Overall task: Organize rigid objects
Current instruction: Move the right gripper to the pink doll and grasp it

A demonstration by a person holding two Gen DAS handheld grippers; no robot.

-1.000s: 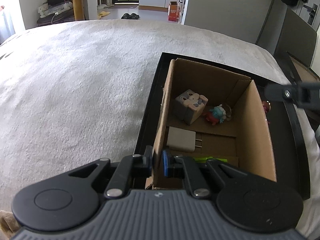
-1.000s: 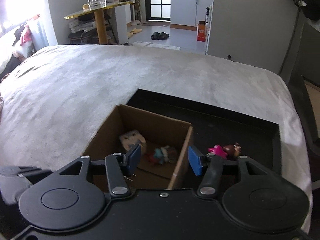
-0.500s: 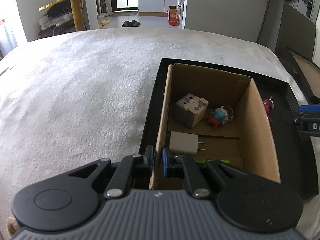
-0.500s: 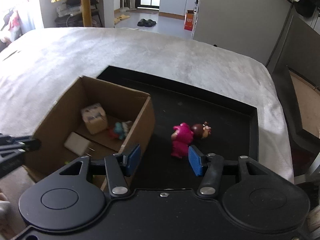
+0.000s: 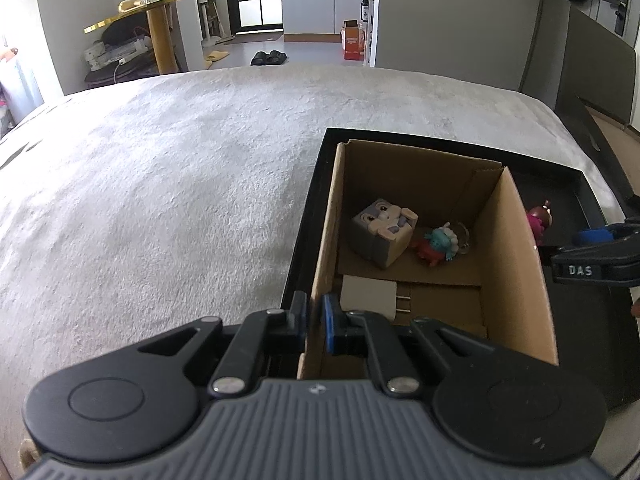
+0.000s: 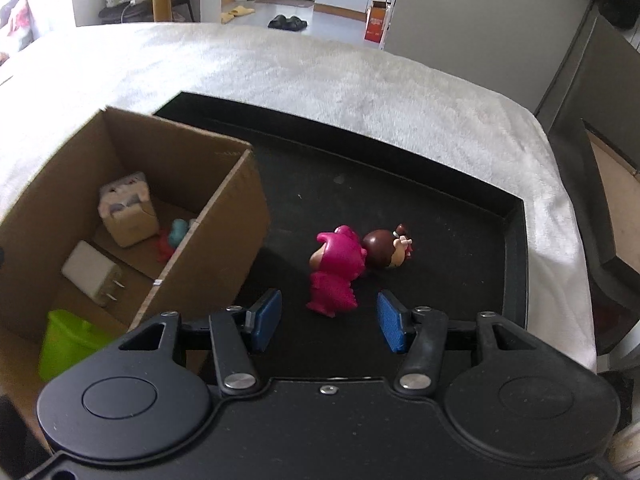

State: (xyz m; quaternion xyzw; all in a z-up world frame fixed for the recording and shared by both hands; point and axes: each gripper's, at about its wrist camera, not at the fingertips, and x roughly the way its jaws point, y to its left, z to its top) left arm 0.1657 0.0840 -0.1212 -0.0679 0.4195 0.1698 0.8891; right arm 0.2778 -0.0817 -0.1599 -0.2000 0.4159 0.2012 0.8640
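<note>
One white plush bedcover [image 6: 360, 76], spread under everything. One black tray [image 6: 516, 240] on it, holding one open cardboard box [image 6: 224, 216] at its left end. Two grippers: left gripper [image 5: 314, 320] pinching the box's near-left wall, one blue pad inside and one dark pad outside; right gripper [image 6: 328, 320] spread wide, low over the tray floor, pads either side of the doll's feet without touching. Four things inside the box: one green plastic piece [image 6: 68, 340] in the near corner, one cube-shaped animal toy [image 5: 384, 230] tilted against the far part of the floor, one white charger plug [image 5: 370, 298] lying flat with its two prongs pointing toward the right wall, one small teal-and-red figurine [image 5: 438, 242] just right of the cube. One pink-dressed doll [image 6: 344, 268] on the bare tray floor right of the box, lying down, long axis running from near-left to far-right, brown-haired head pointing away toward the tray's far right, feet nearest the gripper
</note>
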